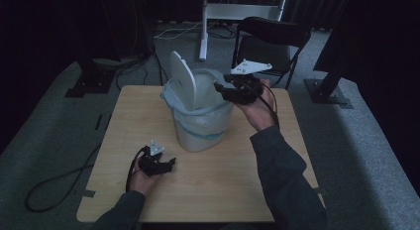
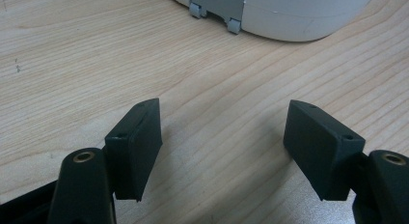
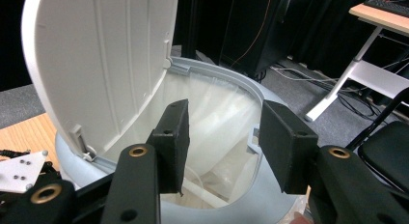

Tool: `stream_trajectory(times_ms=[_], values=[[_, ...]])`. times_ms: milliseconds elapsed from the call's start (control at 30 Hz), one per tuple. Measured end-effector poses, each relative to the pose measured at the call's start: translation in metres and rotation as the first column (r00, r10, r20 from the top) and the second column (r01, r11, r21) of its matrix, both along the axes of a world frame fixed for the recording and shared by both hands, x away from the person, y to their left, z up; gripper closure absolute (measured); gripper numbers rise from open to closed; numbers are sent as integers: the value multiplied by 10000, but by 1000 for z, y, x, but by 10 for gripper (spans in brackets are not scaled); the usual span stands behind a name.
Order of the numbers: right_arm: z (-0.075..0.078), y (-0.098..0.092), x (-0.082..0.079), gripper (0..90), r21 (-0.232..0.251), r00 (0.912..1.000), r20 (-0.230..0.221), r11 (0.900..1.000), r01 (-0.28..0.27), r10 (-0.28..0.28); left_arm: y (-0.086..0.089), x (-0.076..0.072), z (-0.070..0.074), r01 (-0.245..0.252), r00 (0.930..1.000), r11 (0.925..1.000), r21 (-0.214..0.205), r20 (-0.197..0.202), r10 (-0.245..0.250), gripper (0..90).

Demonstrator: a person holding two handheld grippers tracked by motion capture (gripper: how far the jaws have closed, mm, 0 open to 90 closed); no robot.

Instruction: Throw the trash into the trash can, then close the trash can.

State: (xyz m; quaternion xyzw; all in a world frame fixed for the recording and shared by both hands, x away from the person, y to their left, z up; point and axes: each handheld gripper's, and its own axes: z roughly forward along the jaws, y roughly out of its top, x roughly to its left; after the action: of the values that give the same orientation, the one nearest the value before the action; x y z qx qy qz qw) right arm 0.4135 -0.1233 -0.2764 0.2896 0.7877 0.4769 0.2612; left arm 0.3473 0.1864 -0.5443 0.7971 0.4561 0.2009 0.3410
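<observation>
**Right hand-held gripper over open bin, nothing held**

Bin [image 1: 200, 118] stands on the bench [image 1: 148, 106] toward the far edge, white, lined with a bag [image 3: 217, 118], lid [image 1: 183, 81] swung up and standing near upright on the bin's left rim. Mouth open upward.

Right hand-held gripper [image 1: 221, 88] hangs at the bin's right rim, tips pointing left over the mouth. Its jaws stand apart; in the right gripper view [image 3: 223, 137] nothing lies between them, just the liner below and the raised lid's inner face [image 3: 101, 60] to one side. So the bin's opening is straight ahead of and below this hand-held gripper, lid nearest its left jaw. Right hand is by far the nearer one.

Left hand-held gripper [image 1: 168, 164] rests low on the bench, in front of and left of the bin, well apart from it. Jaws wide apart, empty [image 2: 222, 137]; the bin's base with a grey foot bracket [image 2: 217, 11] shows ahead of it.

Judgement: next move likely concerns the lid or the liner. Lid's long axis runs up from the hinge, so closing it means pushing the top edge rightward and down over the mouth; the right hand-held gripper sits in that swing path and would need to clear first.

Around the bin: chair [image 1: 270, 39] behind its right side, off the bench; white stand leg [image 1: 203, 27] behind; cables on the floor [image 1: 59, 185] to the left. Nothing else near the bin.
</observation>
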Motion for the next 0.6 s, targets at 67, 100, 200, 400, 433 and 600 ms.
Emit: stream_trajectory(times_ms=[67,100,200,400,433,600], values=[[0,0,-1,524,29,10000,-16,10000,-9,9,0,0,0,8,10000,10000,6,-2,-8,301],[0,0,-2,521,37,10000,-23,10000,-21,21,0,0,0,5,10000,10000,7,-4,-5,301],[2,0,-5,509,85,10000,37,9999,-67,66,0,0,0,5,10000,10000,2,-3,-5,301],[8,-1,-17,444,350,9990,277,9988,-355,345,0,0,0,18,10000,10000,-3,0,-18,301],[8,-1,-17,444,350,9990,277,9988,-355,345,0,0,0,20,10000,10000,-3,1,-20,301],[14,1,-25,390,648,9960,292,9941,-865,848,0,0,0,5,10000,10000,-10,21,-5,301]])
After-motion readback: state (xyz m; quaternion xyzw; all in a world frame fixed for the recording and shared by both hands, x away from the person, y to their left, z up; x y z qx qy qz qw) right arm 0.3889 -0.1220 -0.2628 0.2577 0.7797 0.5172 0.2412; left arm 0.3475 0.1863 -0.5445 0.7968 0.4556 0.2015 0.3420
